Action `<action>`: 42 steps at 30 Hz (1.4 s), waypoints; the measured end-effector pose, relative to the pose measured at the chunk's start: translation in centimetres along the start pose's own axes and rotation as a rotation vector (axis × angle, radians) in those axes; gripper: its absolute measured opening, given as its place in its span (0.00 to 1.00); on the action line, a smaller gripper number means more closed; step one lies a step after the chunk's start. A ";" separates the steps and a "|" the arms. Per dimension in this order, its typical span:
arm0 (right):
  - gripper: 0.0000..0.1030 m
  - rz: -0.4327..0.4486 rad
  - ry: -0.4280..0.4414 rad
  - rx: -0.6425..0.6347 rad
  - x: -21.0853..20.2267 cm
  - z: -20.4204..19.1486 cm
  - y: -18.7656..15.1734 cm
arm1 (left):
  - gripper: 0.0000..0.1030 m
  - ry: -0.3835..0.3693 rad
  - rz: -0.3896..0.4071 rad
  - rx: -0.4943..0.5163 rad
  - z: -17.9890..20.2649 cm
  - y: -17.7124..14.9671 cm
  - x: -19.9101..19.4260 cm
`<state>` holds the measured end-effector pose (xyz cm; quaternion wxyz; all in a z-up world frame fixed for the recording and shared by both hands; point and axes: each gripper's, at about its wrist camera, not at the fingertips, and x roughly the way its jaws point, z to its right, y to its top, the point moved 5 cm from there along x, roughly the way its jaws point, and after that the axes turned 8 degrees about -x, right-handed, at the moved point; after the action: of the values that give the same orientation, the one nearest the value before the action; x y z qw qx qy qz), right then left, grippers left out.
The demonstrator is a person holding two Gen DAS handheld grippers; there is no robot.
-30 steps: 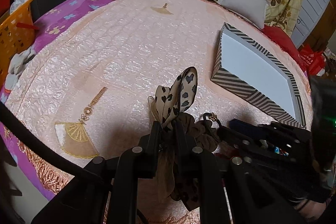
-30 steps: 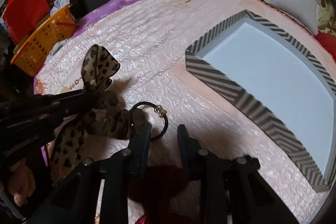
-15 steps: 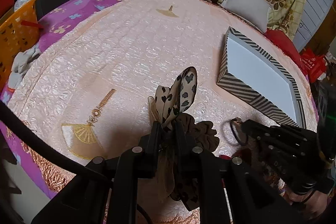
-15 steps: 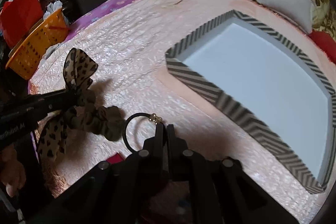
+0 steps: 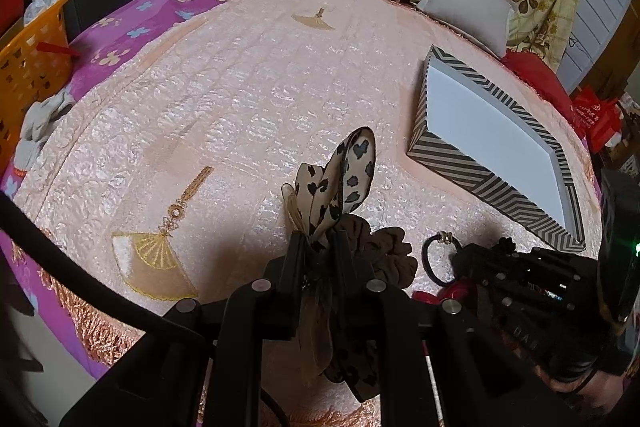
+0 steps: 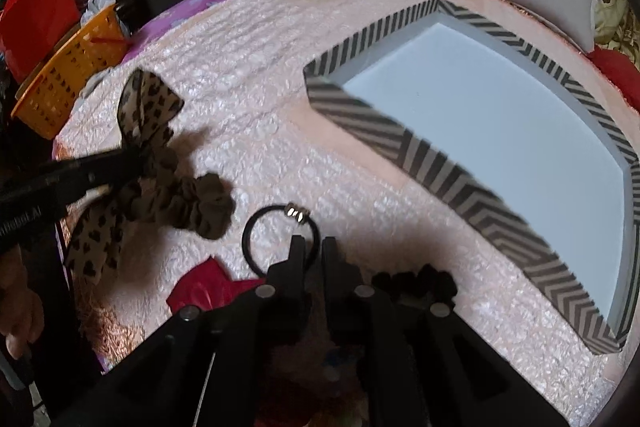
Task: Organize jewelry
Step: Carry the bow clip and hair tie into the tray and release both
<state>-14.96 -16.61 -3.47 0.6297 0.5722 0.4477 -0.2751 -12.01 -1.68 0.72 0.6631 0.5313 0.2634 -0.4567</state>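
Observation:
My left gripper (image 5: 319,241) is shut on a leopard-print bow scrunchie (image 5: 348,167) and holds it above the pink bedspread; it also shows in the right wrist view (image 6: 148,107). My right gripper (image 6: 312,243) is shut on a black hair tie (image 6: 256,227) with gold beads, which also shows in the left wrist view (image 5: 430,259). A striped box (image 6: 400,139) with a white inside lies to the right, and shows in the left wrist view (image 5: 476,175).
A red cloth item (image 6: 204,287) and a black scrunchie (image 6: 416,281) lie by my right gripper. An orange basket (image 6: 68,75) stands off the bed's left side. Pillows (image 5: 468,3) and clutter sit at the far end.
My right gripper closed on the black hair tie and drew it away from the scrunchie. My left gripper kept its hold on the leopard scrunchie, raised slightly.

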 end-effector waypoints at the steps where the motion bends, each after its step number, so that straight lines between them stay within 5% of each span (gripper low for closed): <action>1: 0.12 0.003 -0.006 -0.012 0.0 -0.2 0.0 | 0.00 0.000 -0.001 0.000 0.0 0.0 0.0; 4: 0.03 0.011 -0.051 -0.026 0.1 -0.3 -0.1 | 0.00 0.001 -0.005 0.007 0.2 -0.1 0.1; 19: 0.03 0.213 -0.043 0.148 -8.1 6.2 1.9 | 0.00 -0.089 0.068 0.089 6.7 4.2 -2.9; 28: 0.03 0.169 -0.088 0.347 -6.2 13.4 1.7 | 0.00 -0.178 0.027 0.164 15.2 8.6 1.6; 35: 0.03 0.098 -0.059 0.431 -2.3 14.9 1.1 | 0.01 -0.048 -0.077 0.212 16.0 9.7 9.7; 42: 0.03 0.061 -0.036 0.443 -0.3 14.7 1.1 | 0.07 0.002 -0.076 0.229 14.8 9.6 11.2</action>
<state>-10.47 -30.68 -3.53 0.5044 0.7049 0.3474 -0.3578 -0.52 -19.16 0.24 0.5799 0.5936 0.2302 -0.5083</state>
